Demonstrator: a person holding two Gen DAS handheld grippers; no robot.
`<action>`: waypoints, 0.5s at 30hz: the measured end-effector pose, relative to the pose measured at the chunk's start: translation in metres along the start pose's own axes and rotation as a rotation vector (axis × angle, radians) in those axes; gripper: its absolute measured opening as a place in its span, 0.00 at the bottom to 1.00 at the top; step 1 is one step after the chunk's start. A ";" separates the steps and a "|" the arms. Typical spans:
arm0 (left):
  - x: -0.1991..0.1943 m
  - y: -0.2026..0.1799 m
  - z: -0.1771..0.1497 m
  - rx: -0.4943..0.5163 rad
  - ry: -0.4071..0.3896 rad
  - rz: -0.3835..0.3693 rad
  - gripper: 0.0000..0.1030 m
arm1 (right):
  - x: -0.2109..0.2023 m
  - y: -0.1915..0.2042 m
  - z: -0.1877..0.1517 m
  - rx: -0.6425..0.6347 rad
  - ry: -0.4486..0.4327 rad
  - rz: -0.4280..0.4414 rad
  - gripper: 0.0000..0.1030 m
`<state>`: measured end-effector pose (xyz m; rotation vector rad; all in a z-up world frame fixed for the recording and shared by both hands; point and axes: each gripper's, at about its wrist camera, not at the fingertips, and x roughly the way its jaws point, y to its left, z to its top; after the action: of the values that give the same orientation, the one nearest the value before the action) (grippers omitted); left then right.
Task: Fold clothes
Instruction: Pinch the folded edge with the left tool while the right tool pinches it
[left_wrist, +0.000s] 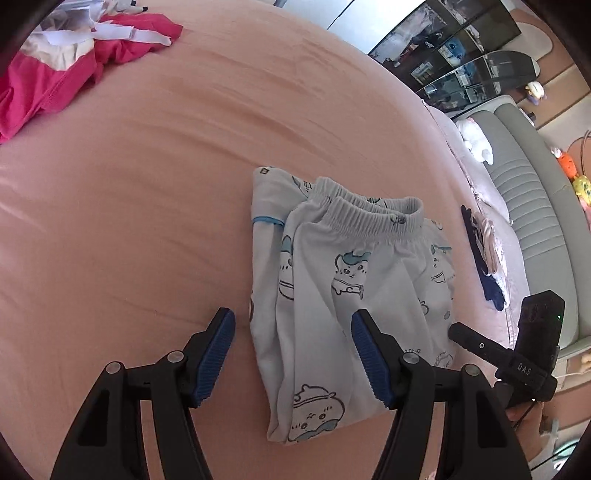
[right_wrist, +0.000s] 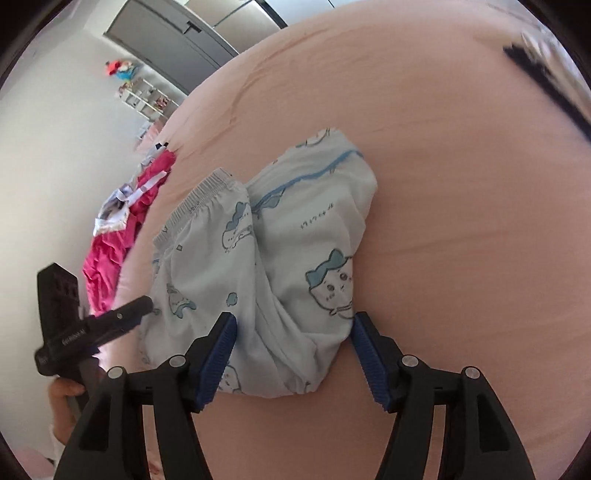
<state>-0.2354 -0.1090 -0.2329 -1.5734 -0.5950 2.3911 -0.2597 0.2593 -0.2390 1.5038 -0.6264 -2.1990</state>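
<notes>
Pale blue cartoon-print cotton pyjama pants (left_wrist: 347, 280) are seen folded into a compact bundle mid-bed on the peach cotton sheet (left_wrist: 147, 184); this fold is judged nearly done. Left gripper (left_wrist: 293, 354) and right gripper (right_wrist: 293, 354) are held apart, nothing clamped, cloth lying between the pads. A crumpled magenta garment (left_wrist: 40, 85) at 10 o'clock is left unfolded. A dark folded item (left_wrist: 487, 266) lies at 3 o'clock. Nothing is seen blocking.

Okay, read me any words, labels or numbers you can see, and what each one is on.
"DAS": on the right gripper's black body.
White label on the left gripper's black body: too blurred.
Small script on the folded pale blue cartoon-print pyjamas: unreadable.
</notes>
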 end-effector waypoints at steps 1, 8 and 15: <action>0.001 -0.002 -0.001 0.007 -0.005 0.009 0.59 | 0.000 0.001 -0.002 0.000 -0.015 0.013 0.61; -0.001 0.009 -0.004 -0.071 0.028 -0.095 0.24 | 0.018 0.036 0.000 -0.118 0.043 0.019 0.20; -0.007 0.018 -0.019 -0.091 0.018 -0.111 0.35 | 0.011 0.020 -0.001 -0.099 -0.002 -0.055 0.50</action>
<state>-0.2149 -0.1240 -0.2419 -1.5527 -0.7767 2.2958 -0.2611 0.2367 -0.2357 1.4853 -0.4751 -2.2379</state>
